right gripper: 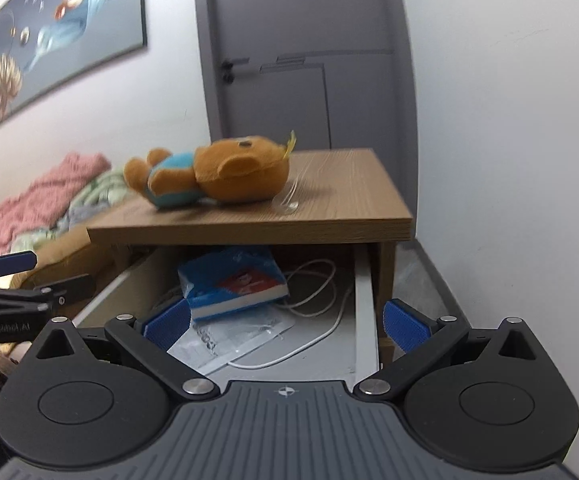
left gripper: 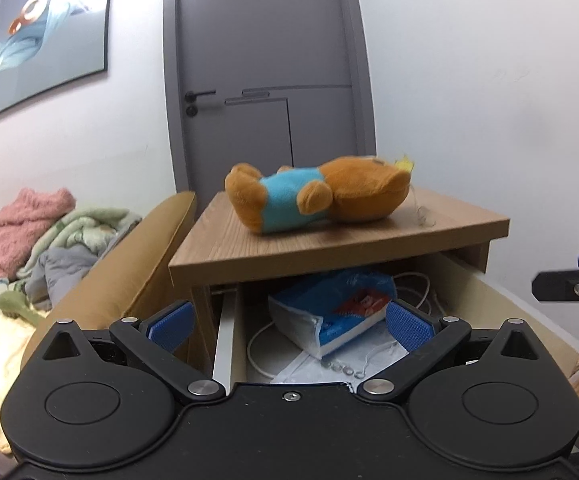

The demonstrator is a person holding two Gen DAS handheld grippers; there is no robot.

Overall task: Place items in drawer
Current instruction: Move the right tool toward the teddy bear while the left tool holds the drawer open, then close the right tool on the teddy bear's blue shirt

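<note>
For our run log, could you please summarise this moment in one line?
drawer: open | plush bear: on nightstand top | left gripper: open | right gripper: open

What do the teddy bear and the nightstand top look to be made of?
Teddy bear: soft plush fabric, going by its fuzzy matte brown pile and stitched blue shirt.
Nightstand top: wood-grain board, probably laminate over particleboard rather than solid wood. The streaked grain is even, the finish matte, the front edge banded and square.
</note>
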